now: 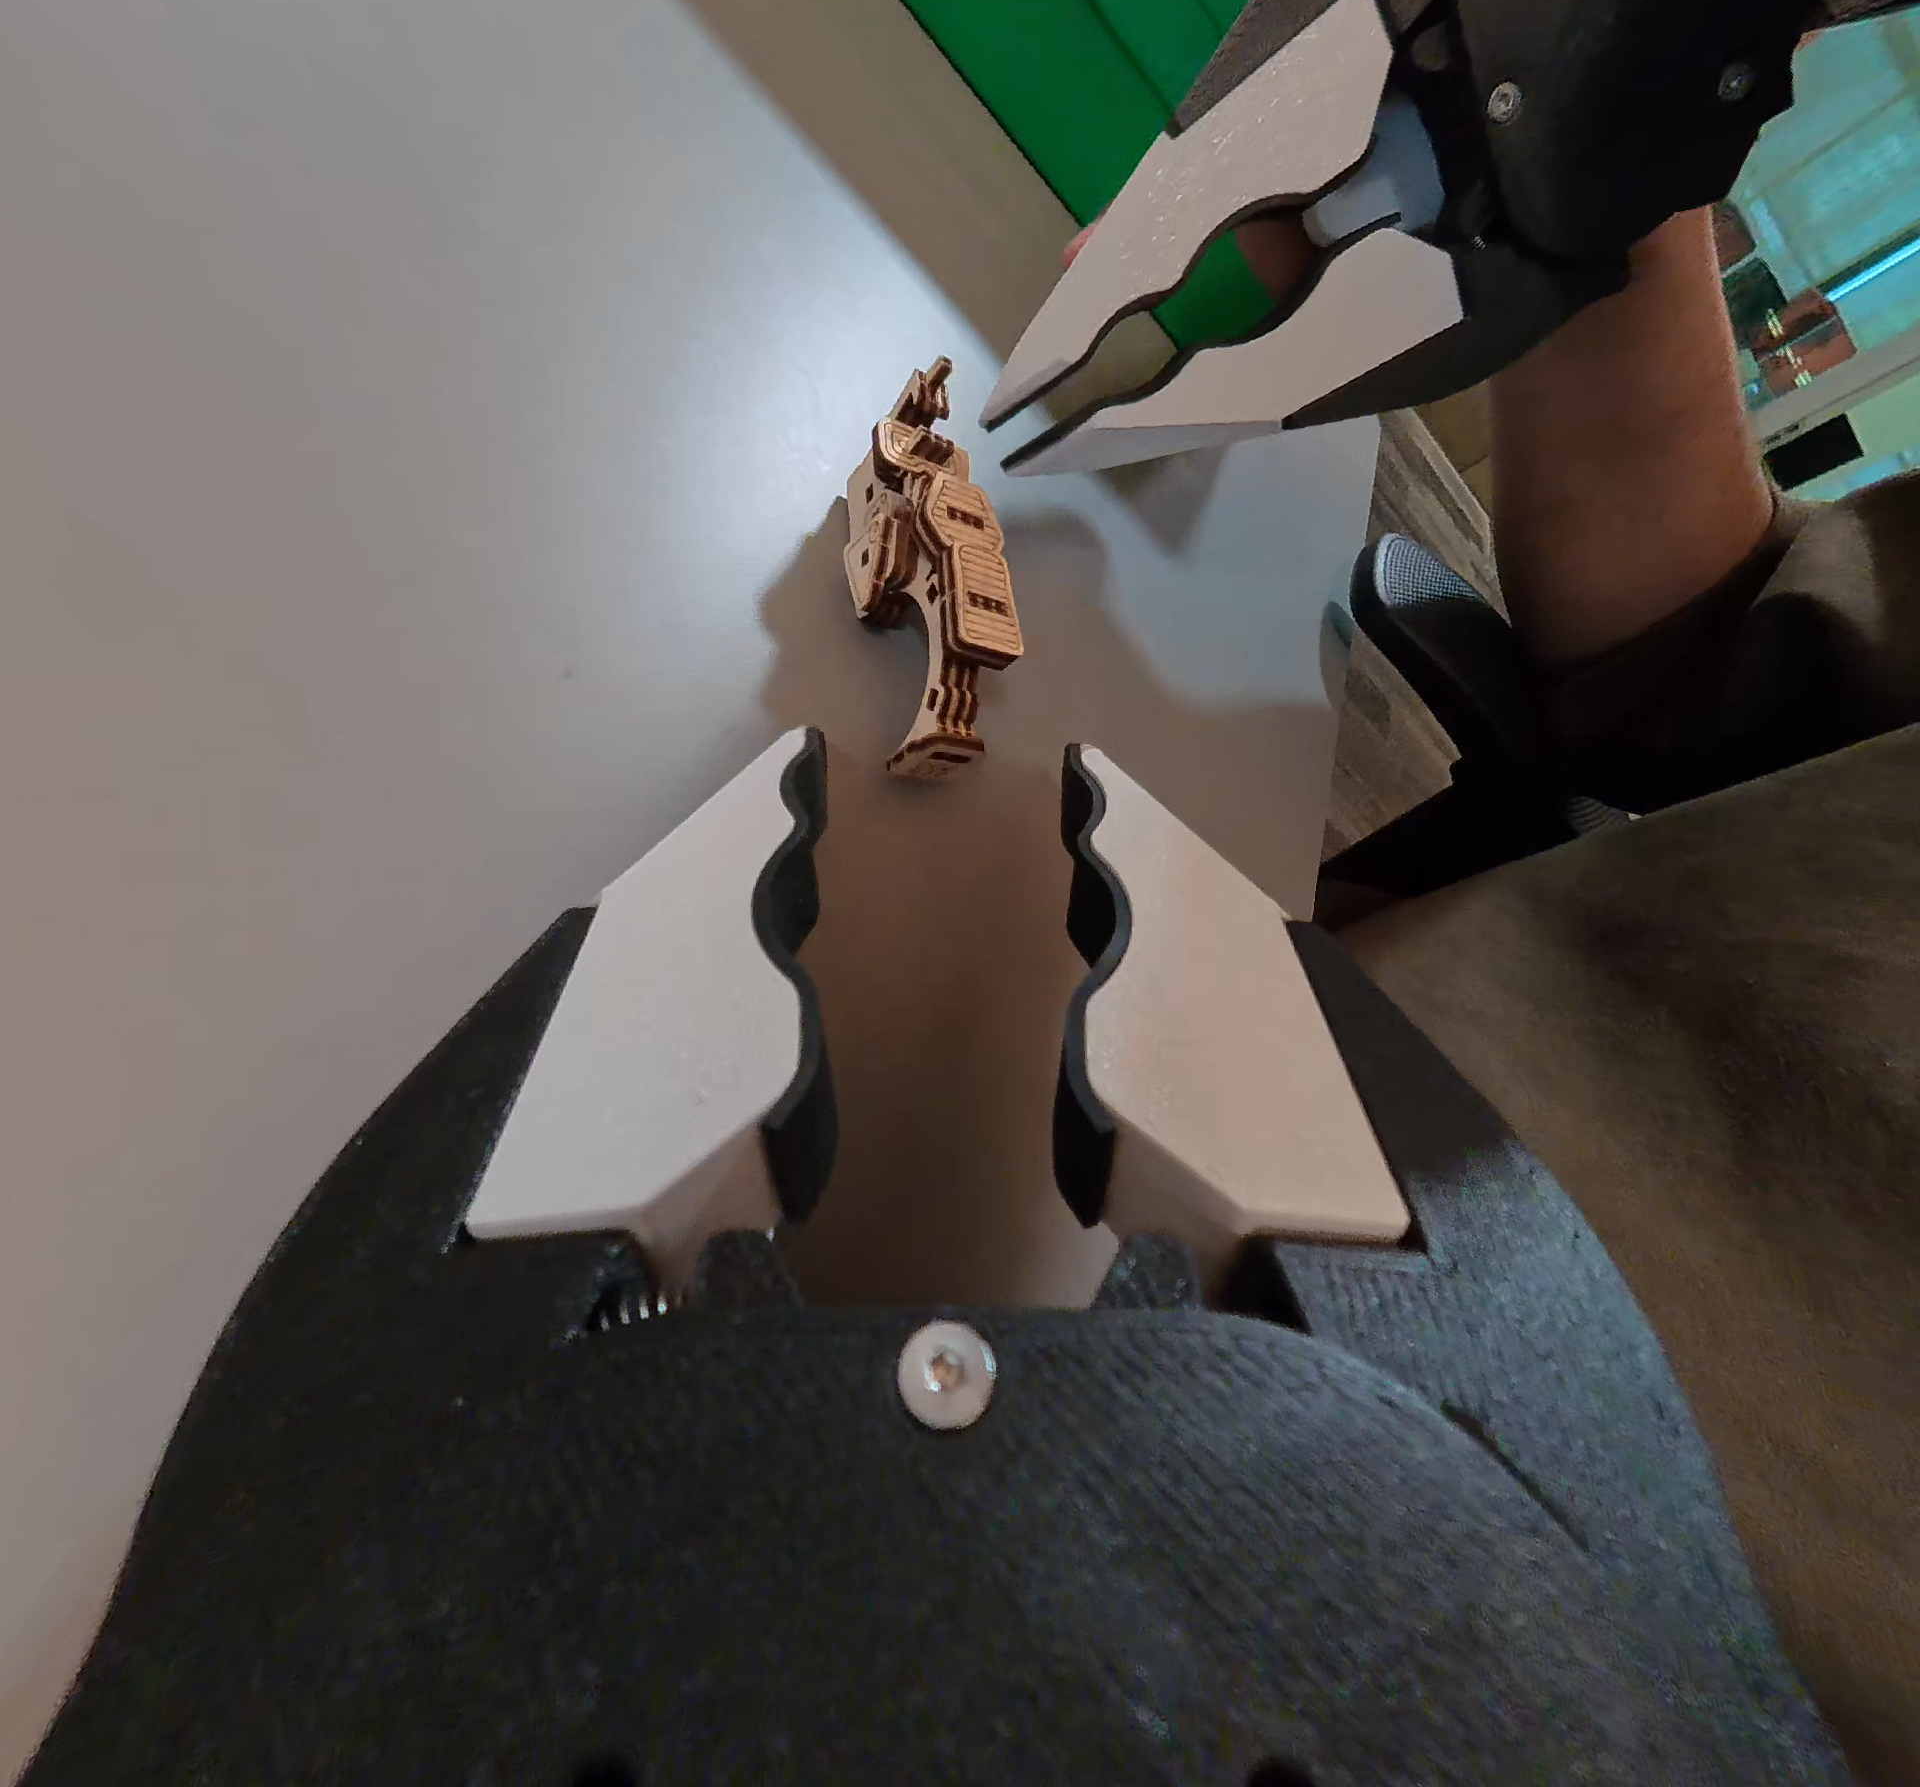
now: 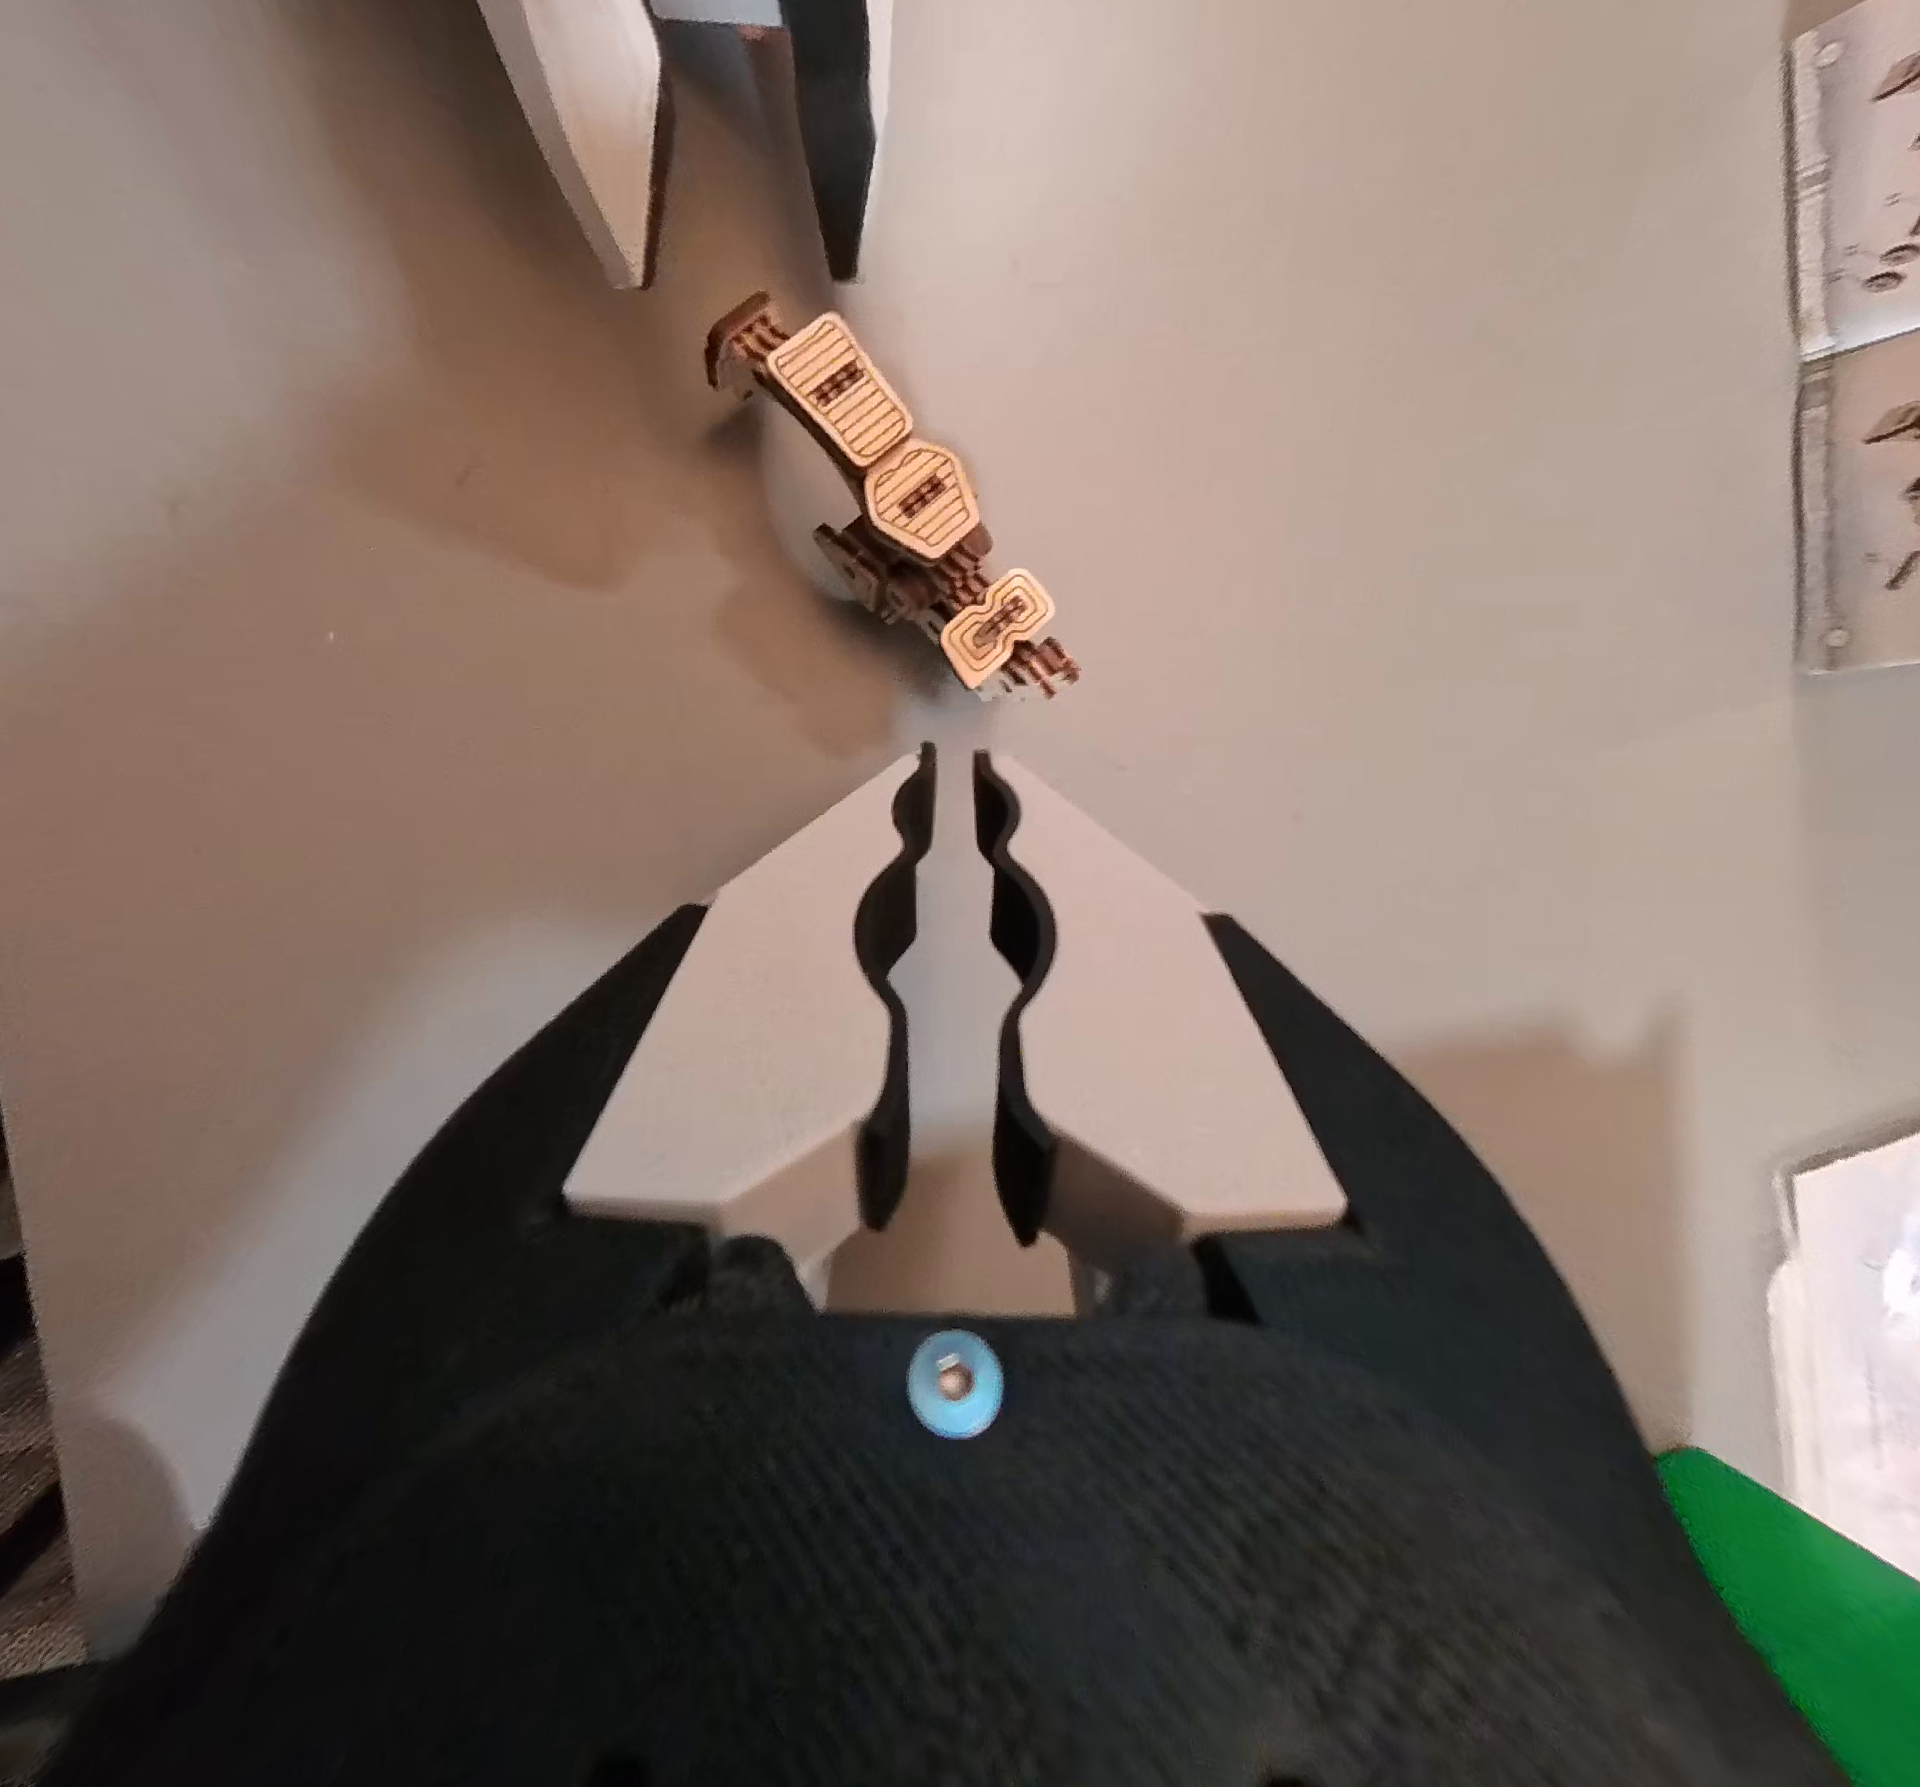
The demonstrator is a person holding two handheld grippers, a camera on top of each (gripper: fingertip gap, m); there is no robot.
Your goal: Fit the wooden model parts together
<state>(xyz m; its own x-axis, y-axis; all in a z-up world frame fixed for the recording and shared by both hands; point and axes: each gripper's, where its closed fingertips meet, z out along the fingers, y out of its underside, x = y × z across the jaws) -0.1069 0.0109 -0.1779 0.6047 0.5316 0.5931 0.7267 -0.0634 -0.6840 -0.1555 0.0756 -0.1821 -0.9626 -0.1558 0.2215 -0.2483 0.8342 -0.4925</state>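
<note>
A small wooden model [image 1: 935, 574], made of layered plywood pieces with slatted plates on top, lies on the pale grey table [image 1: 364, 387]. My left gripper [image 1: 945, 758] is open and empty, with its fingertips just short of the model's near end. My right gripper [image 2: 952, 752] is empty, its jaws only a narrow slit apart, just short of the model's other end [image 2: 894, 490]. In the left wrist view the right gripper [image 1: 1000, 442] hovers above and beyond the model. In the right wrist view the left gripper [image 2: 738, 277] shows open at the top.
Printed sheets with pictures [image 2: 1860, 283] lie at the table's right side. A green panel [image 1: 1091, 23] stands beyond the table edge. A black chair [image 1: 1434, 615] and the person's forearm [image 1: 1621, 490] are at the right. My hands' fingertips stand some 9 centimetres from each other.
</note>
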